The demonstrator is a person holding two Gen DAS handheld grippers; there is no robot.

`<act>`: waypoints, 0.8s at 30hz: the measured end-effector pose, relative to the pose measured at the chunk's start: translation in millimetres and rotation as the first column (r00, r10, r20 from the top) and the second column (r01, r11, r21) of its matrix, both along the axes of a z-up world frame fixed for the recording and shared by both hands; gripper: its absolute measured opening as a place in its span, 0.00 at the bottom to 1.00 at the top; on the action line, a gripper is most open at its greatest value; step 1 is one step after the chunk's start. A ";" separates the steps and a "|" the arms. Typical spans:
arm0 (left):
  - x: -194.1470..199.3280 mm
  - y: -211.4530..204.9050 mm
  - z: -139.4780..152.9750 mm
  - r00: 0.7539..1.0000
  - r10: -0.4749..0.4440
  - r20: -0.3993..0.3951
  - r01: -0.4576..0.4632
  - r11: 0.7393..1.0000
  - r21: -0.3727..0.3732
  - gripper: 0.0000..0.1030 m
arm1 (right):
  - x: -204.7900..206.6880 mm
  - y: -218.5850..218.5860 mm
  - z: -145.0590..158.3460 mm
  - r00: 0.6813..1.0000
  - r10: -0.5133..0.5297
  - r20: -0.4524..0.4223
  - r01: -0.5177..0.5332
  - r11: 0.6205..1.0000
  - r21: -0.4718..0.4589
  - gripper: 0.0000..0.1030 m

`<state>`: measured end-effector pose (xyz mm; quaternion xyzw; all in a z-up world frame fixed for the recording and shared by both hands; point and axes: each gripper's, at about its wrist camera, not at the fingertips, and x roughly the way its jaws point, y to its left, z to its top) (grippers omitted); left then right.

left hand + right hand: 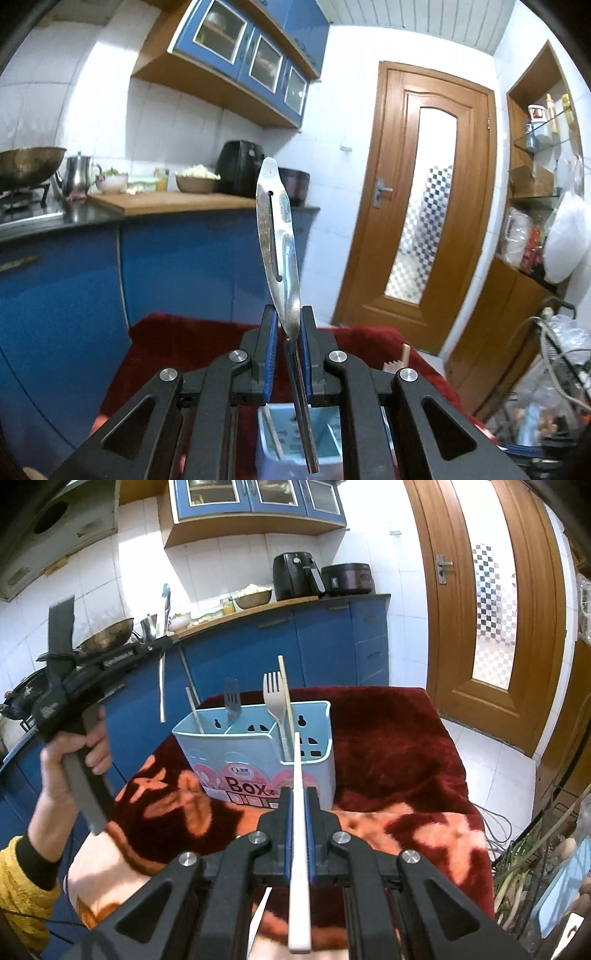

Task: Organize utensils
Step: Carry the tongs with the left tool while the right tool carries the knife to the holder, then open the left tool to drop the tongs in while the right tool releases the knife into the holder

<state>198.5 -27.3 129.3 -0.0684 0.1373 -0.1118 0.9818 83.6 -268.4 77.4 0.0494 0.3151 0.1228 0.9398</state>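
The utensil caddy [255,751] is pale blue with a pink printed front panel lettered "Box"; it stands on a blanket [399,760] patterned in dark red and orange. Both the left gripper [287,332] and the right gripper [298,805] have black bodies, blue pads and silver pivot pins; the left one carries a mirror-bright steel slotted spatula [275,236], the right one a white chopstick [298,834]. The base cabinets [321,646] are blue beneath white wall tiles [236,568], the door [491,602] is brown wood with checker-patterned frosted glass, and the sleeve [22,886] is mustard yellow over a black cuff.
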 end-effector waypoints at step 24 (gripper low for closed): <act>2.1 -15.1 -61.1 0.996 0.015 0.085 -0.021 0.997 0.074 0.11 | 102.0 48.4 22.4 0.869 0.067 -0.490 -0.257 0.908 -0.332 0.07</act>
